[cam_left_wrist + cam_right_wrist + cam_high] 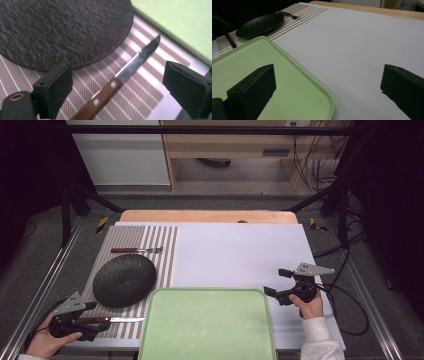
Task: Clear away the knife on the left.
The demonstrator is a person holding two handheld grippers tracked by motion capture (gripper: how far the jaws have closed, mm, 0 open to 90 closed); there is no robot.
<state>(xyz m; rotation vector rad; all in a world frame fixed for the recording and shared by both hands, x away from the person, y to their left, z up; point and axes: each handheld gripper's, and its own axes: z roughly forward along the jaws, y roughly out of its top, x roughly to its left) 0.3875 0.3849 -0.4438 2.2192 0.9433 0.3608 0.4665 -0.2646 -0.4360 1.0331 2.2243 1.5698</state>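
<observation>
Wooden-handled steel knife (pixel 117 82) lies between the left gripper's (pixel 102 324) parted jaws on the striped placemat's (pixel 165 250) near edge; grasp the handle squarely. Right gripper (pixel 275 282) gapes, empty.

Take the green tray (pixel 207 325) as your marker. To its right, the white bench (pixel 240 255) surface lies bare, and beyond the tray's far rim the same bare white runs to the wooden edge; you can sweep through there freely. To the tray's left it is tight: the dark plate (pixel 124 280) sits close beside its corner, the knife (pixel 112 319) lies in the narrow strip before the plate with its tip near the tray's rim, and a fork (pixel 136 250) lies past the plate.
</observation>
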